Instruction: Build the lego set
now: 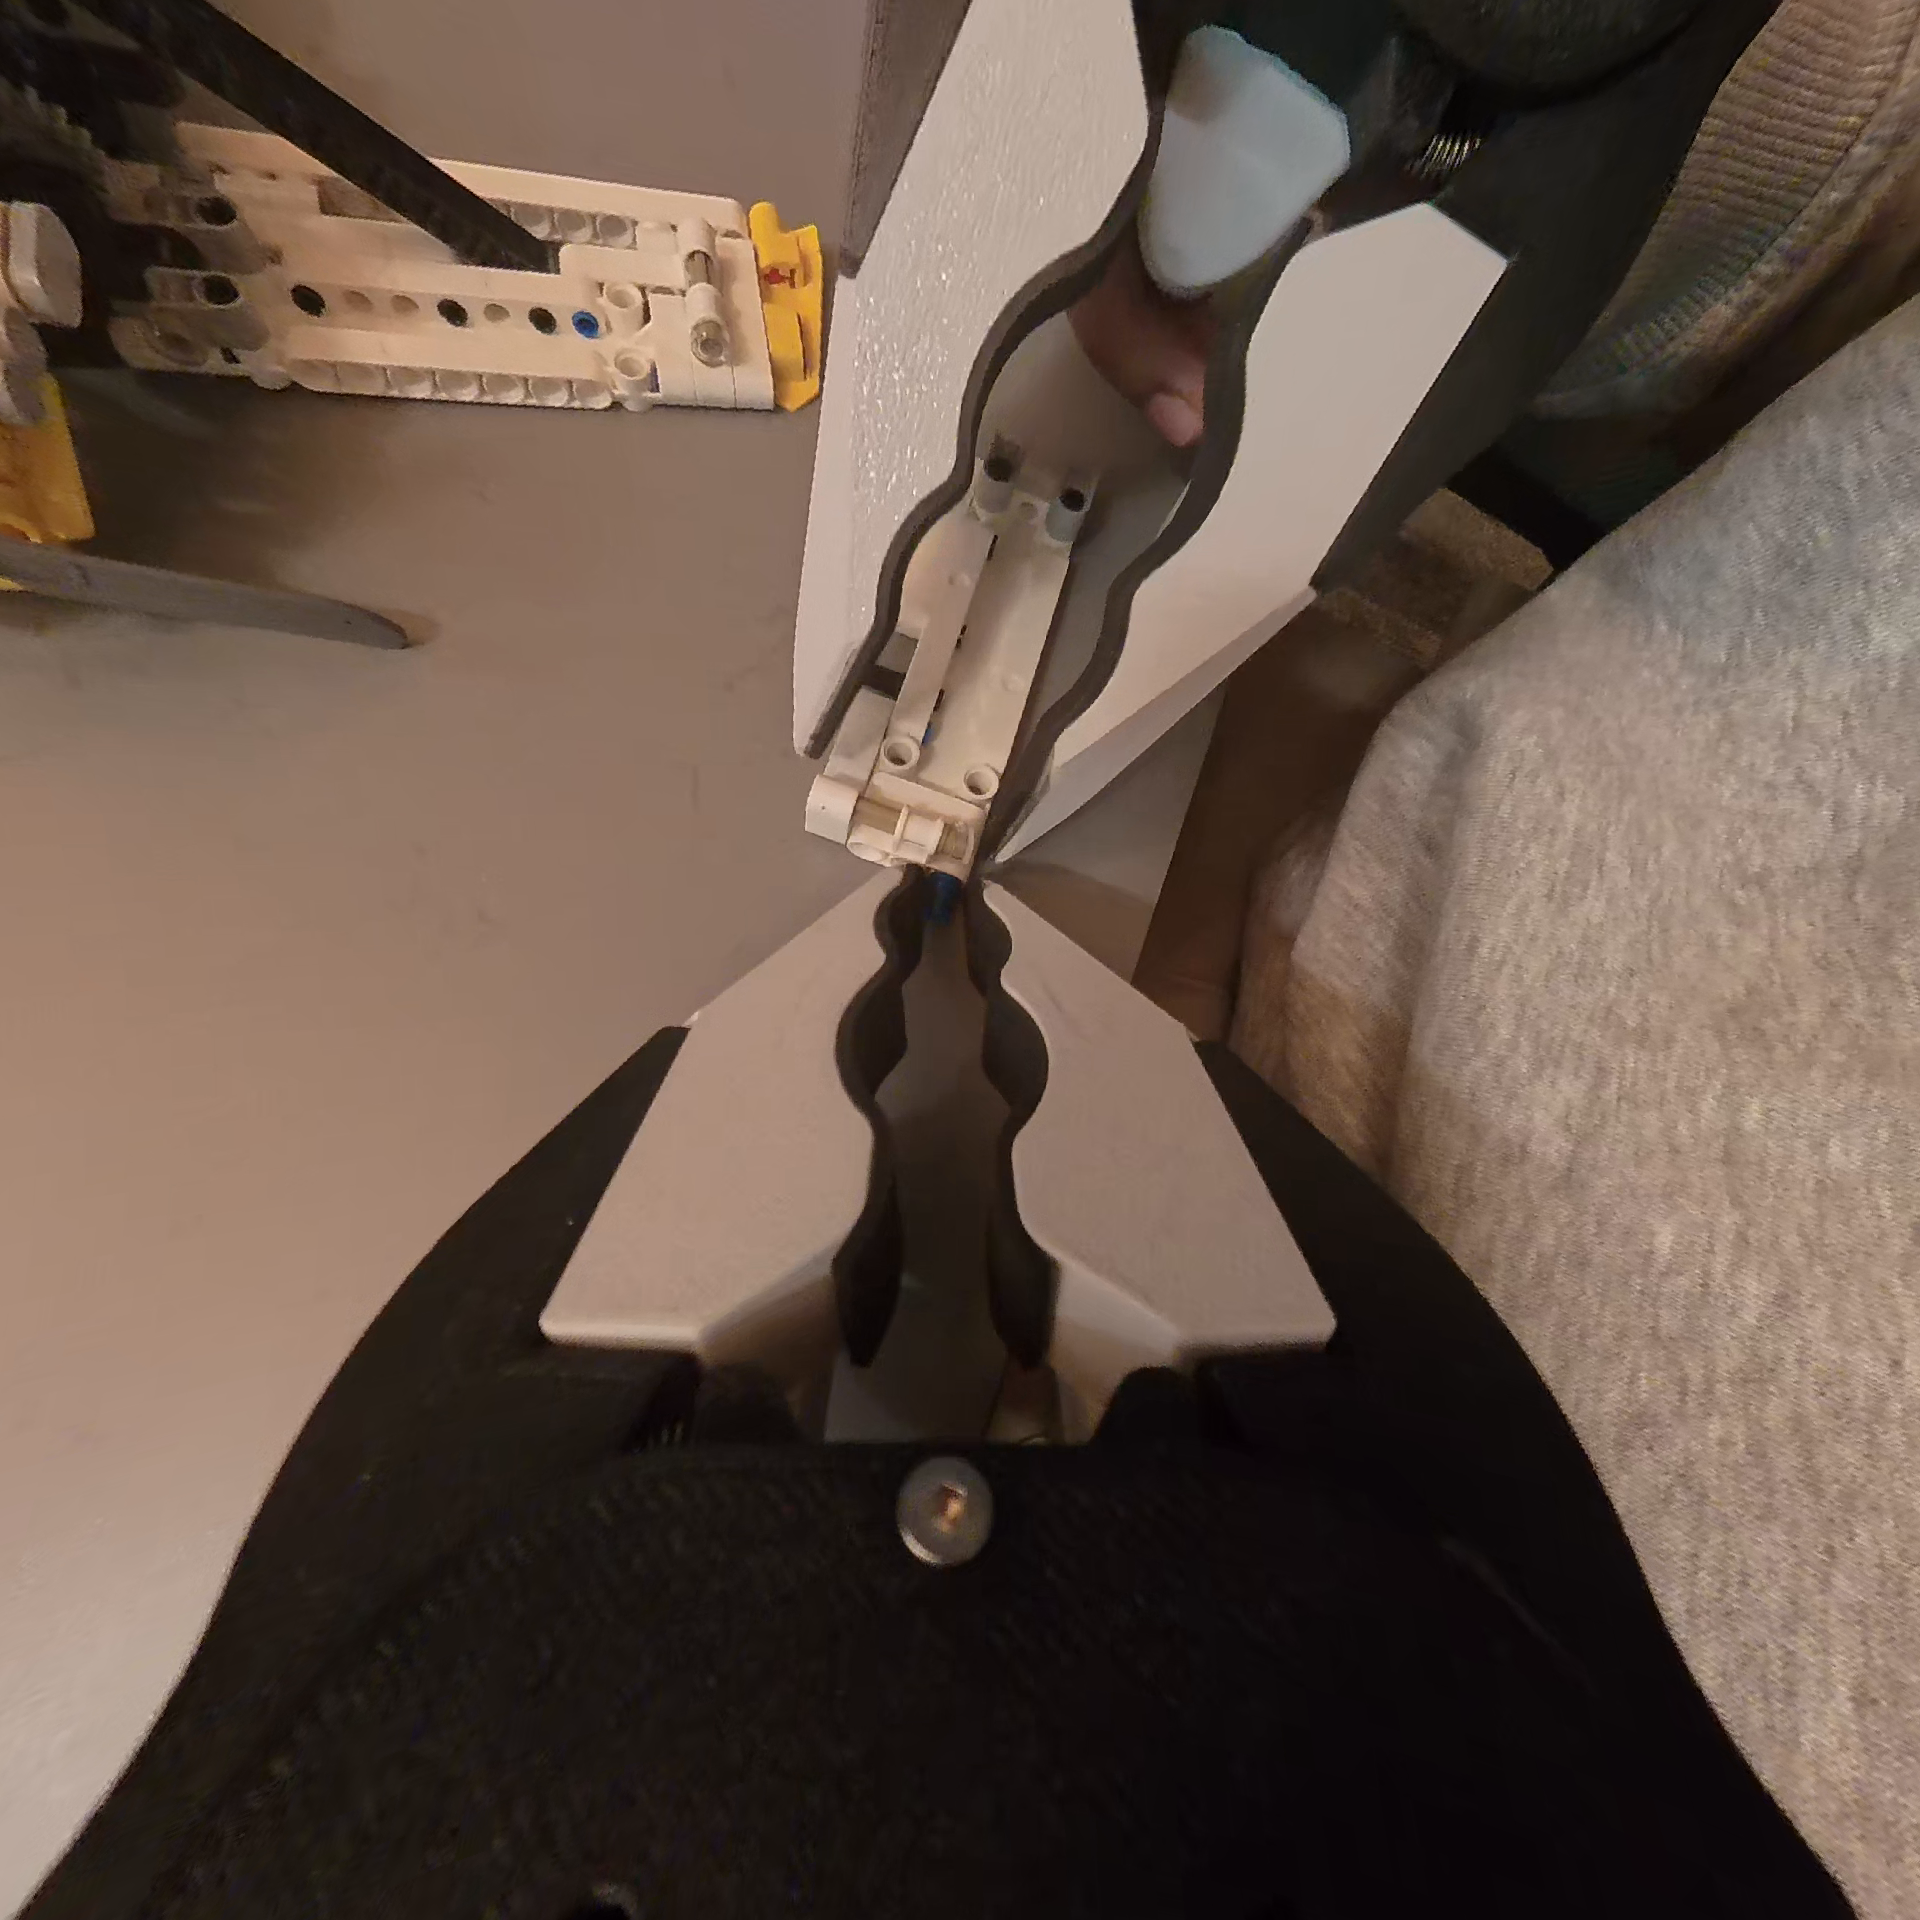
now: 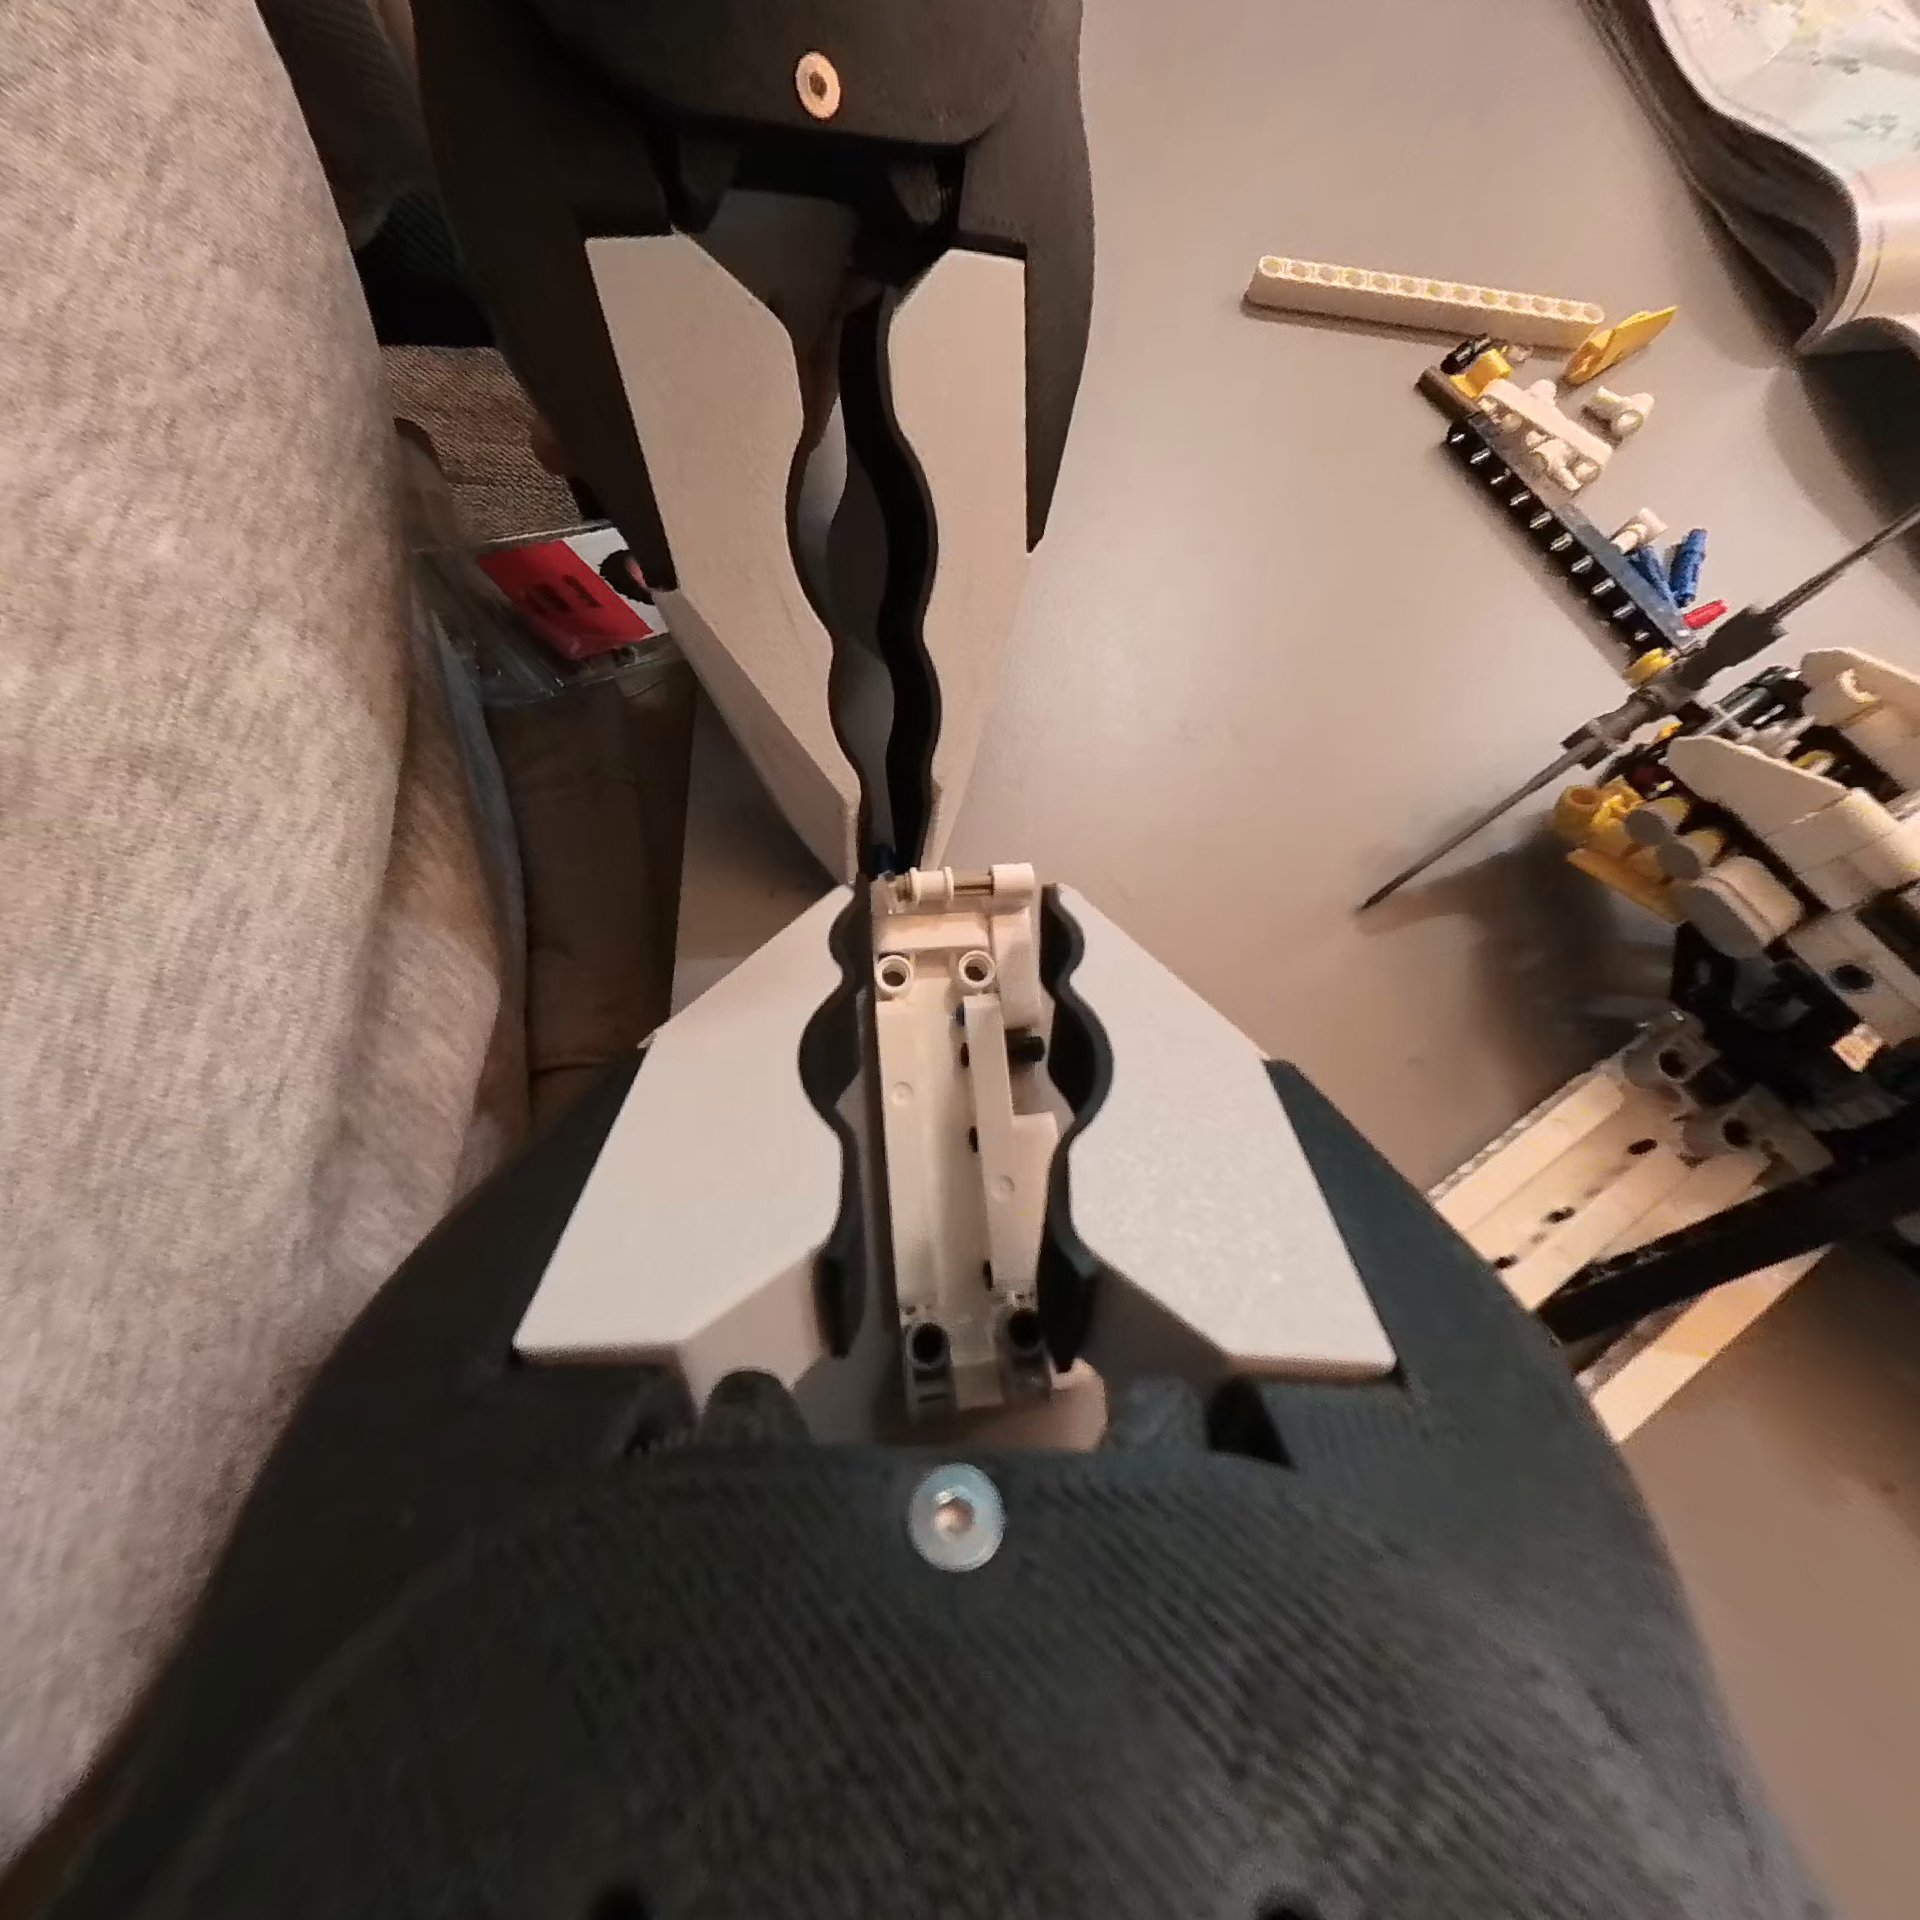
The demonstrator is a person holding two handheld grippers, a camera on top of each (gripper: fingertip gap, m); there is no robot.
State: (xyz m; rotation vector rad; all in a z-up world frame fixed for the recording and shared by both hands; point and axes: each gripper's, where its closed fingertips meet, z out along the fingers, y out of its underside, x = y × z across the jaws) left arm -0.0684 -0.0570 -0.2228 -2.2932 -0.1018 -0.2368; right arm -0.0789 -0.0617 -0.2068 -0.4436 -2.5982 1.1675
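My left gripper [image 1: 940, 891] is shut on a small blue pin [image 1: 938, 906], held at its very fingertips. My right gripper [image 2: 956, 899] is shut on a white lego sub-assembly [image 2: 951, 1132], which lies lengthwise between its wavy black pads. The two grippers face each other tip to tip above the table edge. The pin meets the front end of the sub-assembly [image 1: 951, 675], near its cross axle. In the right wrist view the left gripper [image 2: 899, 831] comes down from the top with the pin [image 2: 883, 857] barely showing.
The big white and yellow lego model [image 1: 468, 301] lies on the grey table [image 1: 312, 831], and also shows at the right [image 2: 1766, 914] with black rotor blades. A long white beam [image 2: 1423, 296], loose pieces [image 2: 1538, 436], blue pins [image 2: 1662, 561] and a booklet [image 2: 1818, 135] lie behind. A person's grey clothing [image 1: 1662, 935] is close.
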